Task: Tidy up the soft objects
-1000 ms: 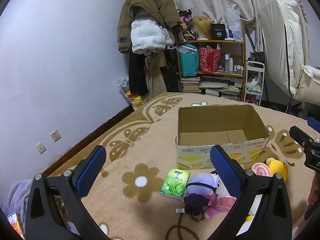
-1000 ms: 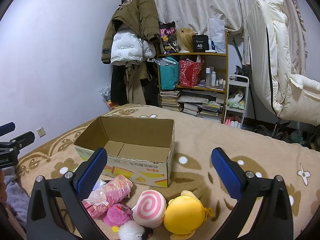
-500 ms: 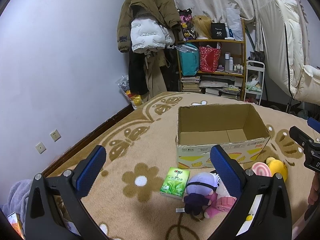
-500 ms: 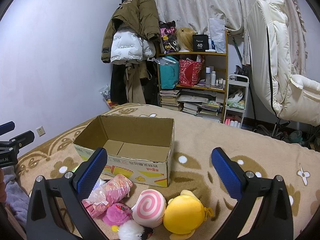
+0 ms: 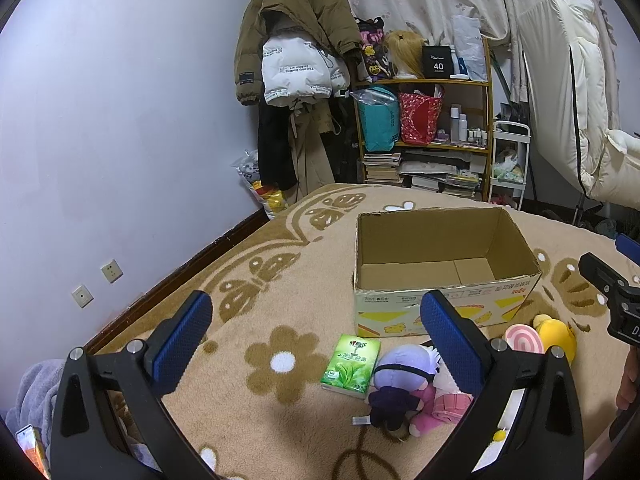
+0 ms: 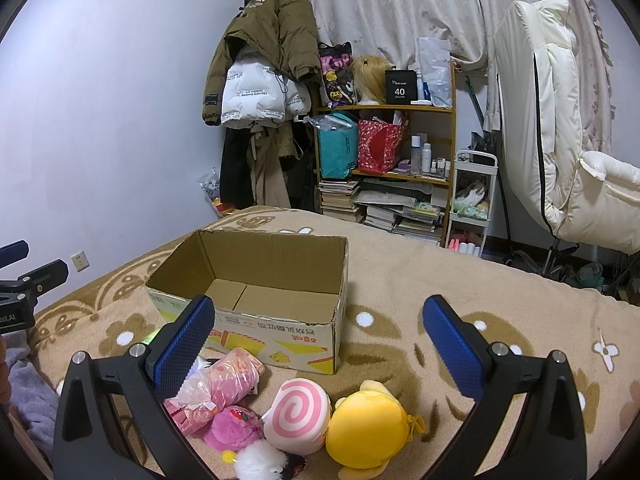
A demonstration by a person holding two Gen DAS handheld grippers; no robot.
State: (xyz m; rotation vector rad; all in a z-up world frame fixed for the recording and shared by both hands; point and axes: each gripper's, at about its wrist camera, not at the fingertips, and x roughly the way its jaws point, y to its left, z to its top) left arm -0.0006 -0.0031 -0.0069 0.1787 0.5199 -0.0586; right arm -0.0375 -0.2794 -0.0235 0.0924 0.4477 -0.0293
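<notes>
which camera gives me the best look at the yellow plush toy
The right wrist view: the yellow plush toy lies close and whole beside the pink swirl plush. In the left wrist view it is small, near the right edge, partly behind a gripper finger.

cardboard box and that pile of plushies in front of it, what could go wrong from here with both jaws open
The toys are packed tight: the swirl plush presses against the yellow plush, so closing on one may drag or pinch its neighbour. The pink toy in a plastic bag looks slippery and could slide out of a grip. The cardboard box sits light and empty on soft blanket, so a bump may shove it.
</notes>
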